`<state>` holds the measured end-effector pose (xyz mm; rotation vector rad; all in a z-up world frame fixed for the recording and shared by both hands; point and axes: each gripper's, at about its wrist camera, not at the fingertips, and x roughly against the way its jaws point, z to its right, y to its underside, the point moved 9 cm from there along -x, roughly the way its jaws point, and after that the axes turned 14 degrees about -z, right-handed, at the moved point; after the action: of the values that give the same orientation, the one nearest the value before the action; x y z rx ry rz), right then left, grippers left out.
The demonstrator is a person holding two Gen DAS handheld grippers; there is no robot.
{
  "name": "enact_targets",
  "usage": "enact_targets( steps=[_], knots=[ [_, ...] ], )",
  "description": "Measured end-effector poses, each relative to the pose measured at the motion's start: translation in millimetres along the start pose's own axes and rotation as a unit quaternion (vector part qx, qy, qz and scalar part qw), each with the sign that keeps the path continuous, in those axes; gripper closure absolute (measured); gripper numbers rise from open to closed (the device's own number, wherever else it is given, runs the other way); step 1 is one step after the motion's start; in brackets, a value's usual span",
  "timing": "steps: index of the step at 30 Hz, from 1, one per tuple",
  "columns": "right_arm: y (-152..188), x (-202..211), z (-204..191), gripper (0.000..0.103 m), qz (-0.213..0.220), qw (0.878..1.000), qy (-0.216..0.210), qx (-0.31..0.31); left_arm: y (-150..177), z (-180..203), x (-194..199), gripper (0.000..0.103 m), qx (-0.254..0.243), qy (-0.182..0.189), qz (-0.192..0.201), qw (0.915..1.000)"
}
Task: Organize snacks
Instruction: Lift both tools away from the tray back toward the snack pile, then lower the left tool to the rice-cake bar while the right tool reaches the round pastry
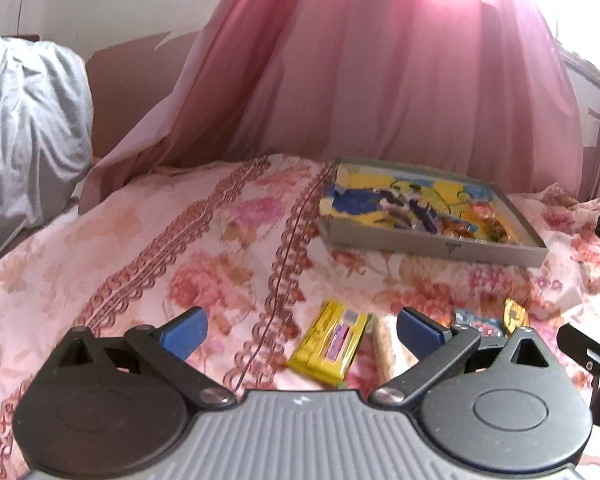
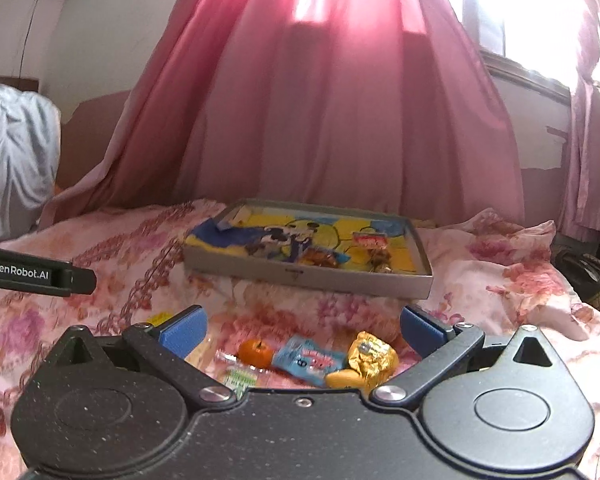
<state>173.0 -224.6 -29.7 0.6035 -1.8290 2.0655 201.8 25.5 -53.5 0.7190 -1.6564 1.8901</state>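
A shallow grey tray (image 1: 452,249) (image 2: 300,276) with a cartoon picture on its floor rests on the flowered bedspread and holds a few wrapped snacks at its right end. My left gripper (image 1: 300,330) is open above a yellow snack bar (image 1: 330,342), with nothing between its fingers. My right gripper (image 2: 302,326) is open too, hovering over a small pile: an orange sweet (image 2: 255,353), a light blue packet (image 2: 309,360), a gold foil wrapper (image 2: 374,354) and a green-striped packet (image 2: 240,378). The blue packet (image 1: 478,322) and gold wrapper (image 1: 516,314) also show in the left wrist view.
A pink curtain (image 1: 360,72) (image 2: 340,100) hangs behind the bed. A white bundle of cloth (image 1: 24,128) lies at the far left. The left gripper's body (image 2: 32,272) juts in at the left of the right wrist view. Dark cables (image 2: 584,268) sit at the bed's right edge.
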Motion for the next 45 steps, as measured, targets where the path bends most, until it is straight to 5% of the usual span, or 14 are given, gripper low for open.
enact_targets(
  steps=[21, 45],
  knots=[
    [40, -14, -11, 0.001, -0.097, 0.995, -0.014, -0.005, 38, 5, -12, 0.000, -0.041, -0.020, -0.042, 0.9981],
    [43, -27, -18, 0.001, -0.107, 0.994, -0.022, 0.011, 40, 4, -21, 0.001, -0.036, -0.028, -0.059, 0.9972]
  ],
)
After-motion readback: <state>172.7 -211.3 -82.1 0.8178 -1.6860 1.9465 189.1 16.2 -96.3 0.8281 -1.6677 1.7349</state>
